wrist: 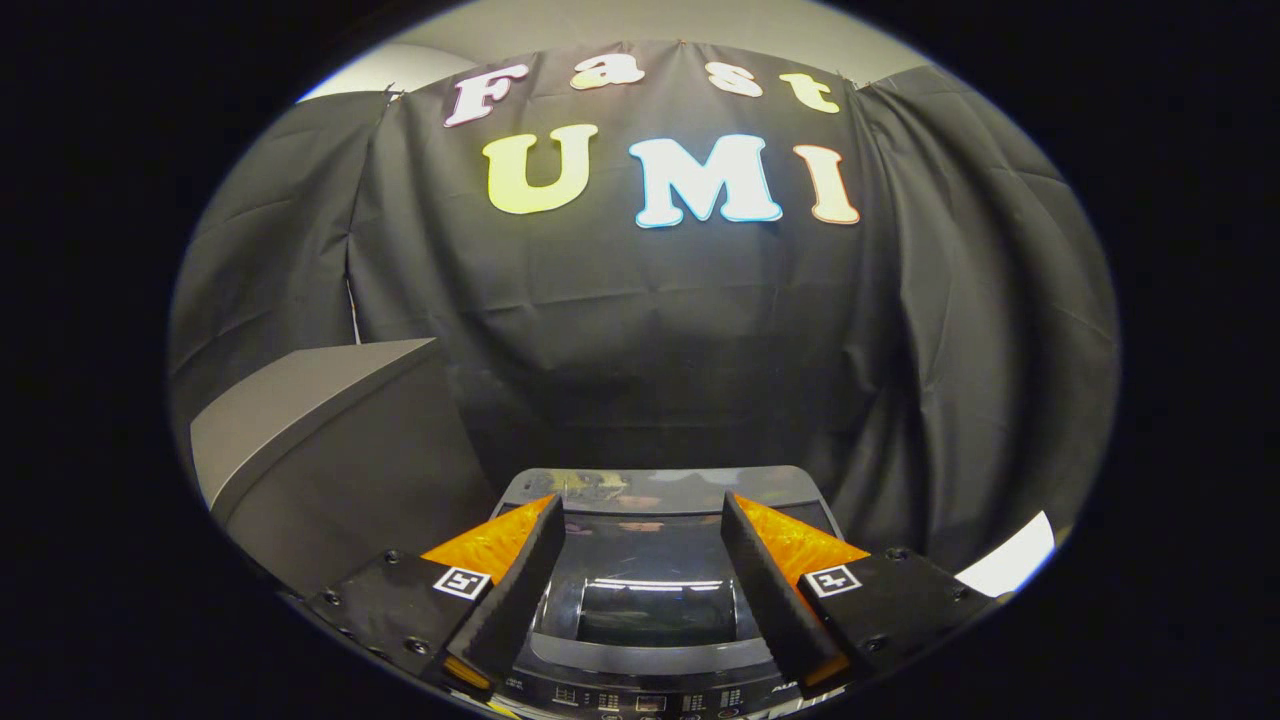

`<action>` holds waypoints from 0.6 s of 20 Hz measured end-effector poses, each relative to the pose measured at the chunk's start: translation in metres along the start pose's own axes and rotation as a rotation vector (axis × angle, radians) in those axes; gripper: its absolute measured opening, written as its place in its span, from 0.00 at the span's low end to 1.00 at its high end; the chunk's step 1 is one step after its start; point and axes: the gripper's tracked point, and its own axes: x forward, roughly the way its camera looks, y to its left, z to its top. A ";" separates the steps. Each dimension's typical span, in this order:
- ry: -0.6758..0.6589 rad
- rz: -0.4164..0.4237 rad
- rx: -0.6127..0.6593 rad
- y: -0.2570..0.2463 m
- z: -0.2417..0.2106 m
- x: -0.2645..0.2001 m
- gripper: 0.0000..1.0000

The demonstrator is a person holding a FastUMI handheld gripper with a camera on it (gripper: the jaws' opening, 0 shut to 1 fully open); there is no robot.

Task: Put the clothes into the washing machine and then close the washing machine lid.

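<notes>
Glossy dark plastic and glass make up the washing machine (655, 590), which stands directly below and ahead of the tongs (643, 520). The tongs are released: the two fingers (520, 590) stand well apart, nothing is held between them, and the gap between them frames the machine's top.

Taking the washing machine as the landmark:
- Its lid (655, 600) lies flat over the tub, with a dark window in its middle; it appears already closed, though the reflections on its surface make this a judgement, not a certainty.
- Its control panel (650, 700) runs along the near edge, just beneath the roots of the fingers.
- Its far edge meets the black cloth wall (650, 350) of the booth, which hangs behind it.
- To its left stands a grey box-like block (320, 440) with a slanted top, close beside the machine; whether the two touch cannot be told.
- To its right, low down, a pale patch (1015, 565) shows; what it is cannot be told.

No clothes are seen on the machine or around it; whether any lie inside, under the window, cannot be told.

The relation that governs the next move is this: the lid sits centred between the fingers and below them, its long axis running left to right across the line of the tongs, so any approach would be a descent forward and down.
</notes>
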 end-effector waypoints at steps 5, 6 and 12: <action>-0.069 -0.025 0.001 0.013 0.022 -0.041 0.98; -0.082 -0.033 -0.003 0.017 0.028 -0.051 0.98; -0.189 -0.088 0.006 0.039 0.063 -0.128 0.98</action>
